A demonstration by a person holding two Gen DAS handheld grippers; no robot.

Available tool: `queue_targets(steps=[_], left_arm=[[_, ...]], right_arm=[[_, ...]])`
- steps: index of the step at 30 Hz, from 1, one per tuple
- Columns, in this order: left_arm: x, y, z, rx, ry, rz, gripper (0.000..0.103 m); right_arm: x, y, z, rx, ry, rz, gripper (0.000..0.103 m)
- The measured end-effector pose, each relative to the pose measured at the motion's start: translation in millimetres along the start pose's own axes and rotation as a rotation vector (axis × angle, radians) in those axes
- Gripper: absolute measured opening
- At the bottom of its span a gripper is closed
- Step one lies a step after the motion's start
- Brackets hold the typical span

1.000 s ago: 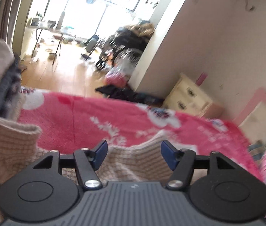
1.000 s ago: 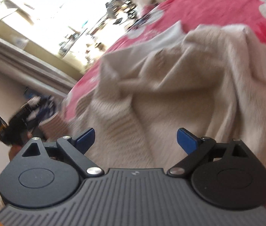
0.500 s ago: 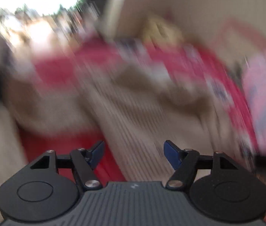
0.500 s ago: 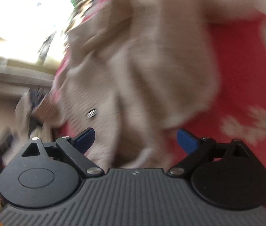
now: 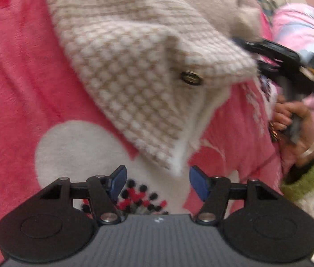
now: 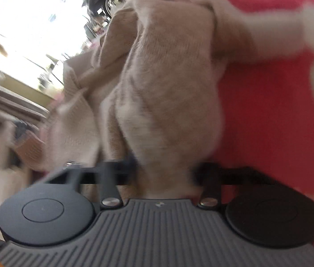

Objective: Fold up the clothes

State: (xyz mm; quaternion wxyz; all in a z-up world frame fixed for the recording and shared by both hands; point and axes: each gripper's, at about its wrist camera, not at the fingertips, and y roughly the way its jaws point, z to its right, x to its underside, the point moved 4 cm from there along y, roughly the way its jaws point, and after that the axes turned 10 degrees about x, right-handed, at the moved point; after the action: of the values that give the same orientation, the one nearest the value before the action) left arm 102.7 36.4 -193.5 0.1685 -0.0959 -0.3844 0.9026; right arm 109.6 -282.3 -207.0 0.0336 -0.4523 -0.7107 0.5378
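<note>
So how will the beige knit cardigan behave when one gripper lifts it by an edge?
The cardigan will probably flop and hang: it already lies in soft folds on the blanket. The thick knit looks bulky yet likely light. Its fuzzy surface should grip well, as fabric bunches at the right hand-held gripper.

I see cardigan (image 5: 134,73): chunky beige-white knit, nubbly waffle texture, fuzzy edges; button (image 5: 191,78) dull brassy metal. Blanket (image 5: 19,71): plush pink fleece, soft nap. My left hand-held gripper (image 5: 158,181): matt black plastic, ribbed grey housing, blue rubbery pads (image 5: 118,179). Sleeve cuff (image 5: 308,178): green ribbed knit.
</note>
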Motion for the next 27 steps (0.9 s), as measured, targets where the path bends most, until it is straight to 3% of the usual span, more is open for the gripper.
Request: queue_targets(steps=[5, 7, 8, 10, 11, 12, 14, 15, 17, 20, 22, 27], left_arm=[[-3.8, -4.6, -4.2, -0.019, 0.016, 0.012, 0.062], [-7.7, -5.4, -4.3, -0.025, 0.035, 0.009, 0.062], [-8.2, -4.2, -4.6, -0.033, 0.042, 0.002, 0.062], [-8.1, -1.0, -4.7, -0.046, 0.054, -0.008, 0.062], [-7.7, 0.9, -3.8, -0.052, 0.061, -0.012, 0.062], [-7.2, 2.3, -2.9, -0.057, 0.068, -0.015, 0.062], [-6.2, 1.9, -1.5, -0.059, 0.078, -0.016, 0.062], [-6.0, 0.9, -1.5, -0.058, 0.078, -0.015, 0.062], [-6.2, -1.6, -2.9, -0.049, 0.067, -0.007, 0.062], [-7.5, 1.7, -3.8, -0.031, 0.049, 0.01, 0.062], [-8.1, 6.8, -3.5, -0.018, 0.037, 0.021, 0.062], [-9.1, 13.2, -6.8, 0.0, 0.006, 0.03, 0.062]], right_arm=[[-47.3, -79.4, -4.4, 0.195, -0.217, 0.288, 0.017], [-67.7, -102.0, 5.3, 0.282, -0.261, 0.343, 0.017], [-76.7, -106.8, 13.3, 0.322, -0.27, 0.343, 0.018], [-87.8, -93.8, 36.5, 0.394, -0.265, 0.251, 0.026], [-87.2, -79.4, 48.9, 0.438, -0.257, 0.192, 0.035], [-85.3, -65.2, 60.3, 0.484, -0.245, 0.138, 0.053], [-73.2, -40.5, 76.3, 0.563, -0.194, 0.076, 0.072], [-67.3, -43.2, 80.1, 0.547, -0.147, 0.095, 0.077], [-55.5, -51.2, 86.8, 0.506, -0.053, 0.137, 0.078], [-38.8, -87.9, 86.7, 0.349, 0.075, 0.22, 0.08], [-27.4, -104.6, 85.3, 0.24, 0.143, 0.233, 0.088], [20.3, -56.2, 55.9, 0.045, 0.201, -0.024, 0.089]])
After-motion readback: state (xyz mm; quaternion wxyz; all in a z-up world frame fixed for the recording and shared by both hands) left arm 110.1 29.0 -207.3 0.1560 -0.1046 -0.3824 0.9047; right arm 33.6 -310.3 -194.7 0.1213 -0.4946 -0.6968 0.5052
